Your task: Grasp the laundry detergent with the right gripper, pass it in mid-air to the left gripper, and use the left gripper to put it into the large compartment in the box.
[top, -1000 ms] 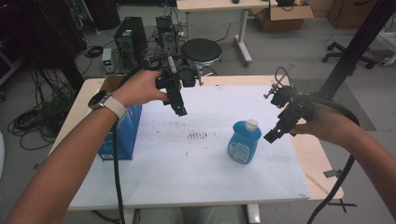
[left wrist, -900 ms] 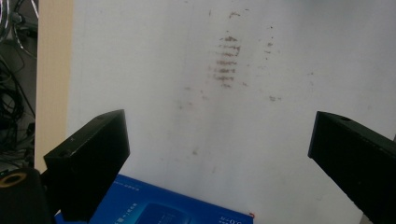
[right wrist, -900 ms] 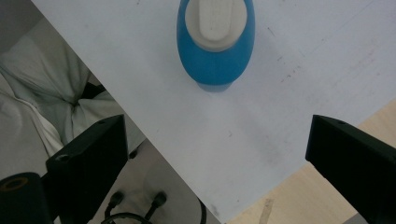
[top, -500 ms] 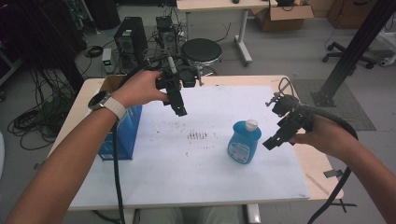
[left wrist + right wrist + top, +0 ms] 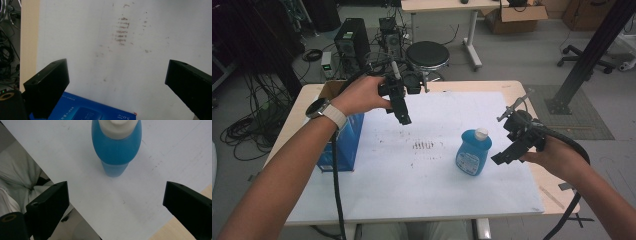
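While both hands are raised above the counter, neither gripper holds anything. Left gripper hangs over the far-left part of the white sheet, jaws pointing down toward the sheet; in the left gripper view its jaws stand wide apart, nothing between them, with the smudged brown marks on the sheet ahead and a corner of the blue box at the bottom edge. Blue box sits at the counter's left side, partly under the left forearm; a wristwatch is on that wrist. Right gripper is held just right of the blue bottle, close but apart, jaws aimed toward it. In the right gripper view the jaws are spread wide, empty, and the blue bottle with its white cap stands upright ahead of them, not between them. Bottle stands on the sheet, right of centre, near the brown marks. Cable trails down from the left gripper along the forearm. Behind the counter: a round black stool, a computer tower, floor cables.
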### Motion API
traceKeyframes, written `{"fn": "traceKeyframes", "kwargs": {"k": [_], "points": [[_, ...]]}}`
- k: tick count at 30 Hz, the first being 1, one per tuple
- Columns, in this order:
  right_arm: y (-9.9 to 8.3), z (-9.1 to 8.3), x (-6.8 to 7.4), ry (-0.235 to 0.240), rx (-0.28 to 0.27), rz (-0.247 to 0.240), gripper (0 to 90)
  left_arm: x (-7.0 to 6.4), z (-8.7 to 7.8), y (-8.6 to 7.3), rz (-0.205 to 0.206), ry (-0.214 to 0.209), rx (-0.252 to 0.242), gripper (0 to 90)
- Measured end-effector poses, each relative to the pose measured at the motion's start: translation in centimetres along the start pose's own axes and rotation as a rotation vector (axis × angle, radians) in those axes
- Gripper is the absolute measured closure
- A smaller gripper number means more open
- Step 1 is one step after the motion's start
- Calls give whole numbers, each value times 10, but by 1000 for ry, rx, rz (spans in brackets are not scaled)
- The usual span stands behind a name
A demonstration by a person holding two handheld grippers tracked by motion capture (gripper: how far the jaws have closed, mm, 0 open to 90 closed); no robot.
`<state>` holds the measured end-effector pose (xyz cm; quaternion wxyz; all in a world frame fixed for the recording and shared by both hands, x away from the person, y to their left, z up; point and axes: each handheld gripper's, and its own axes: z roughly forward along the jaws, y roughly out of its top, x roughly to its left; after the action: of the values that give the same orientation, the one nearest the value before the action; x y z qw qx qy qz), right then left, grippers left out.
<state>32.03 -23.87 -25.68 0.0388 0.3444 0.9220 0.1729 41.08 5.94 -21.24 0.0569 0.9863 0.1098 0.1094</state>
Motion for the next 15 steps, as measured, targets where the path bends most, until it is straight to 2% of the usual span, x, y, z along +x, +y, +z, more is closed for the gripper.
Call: {"fn": "traceKeyframes", "kwargs": {"k": [15], "points": [[-13, 12, -2, 4, -83, 12, 63, -1, 1, 1, -3, -2, -6, 58]]}}
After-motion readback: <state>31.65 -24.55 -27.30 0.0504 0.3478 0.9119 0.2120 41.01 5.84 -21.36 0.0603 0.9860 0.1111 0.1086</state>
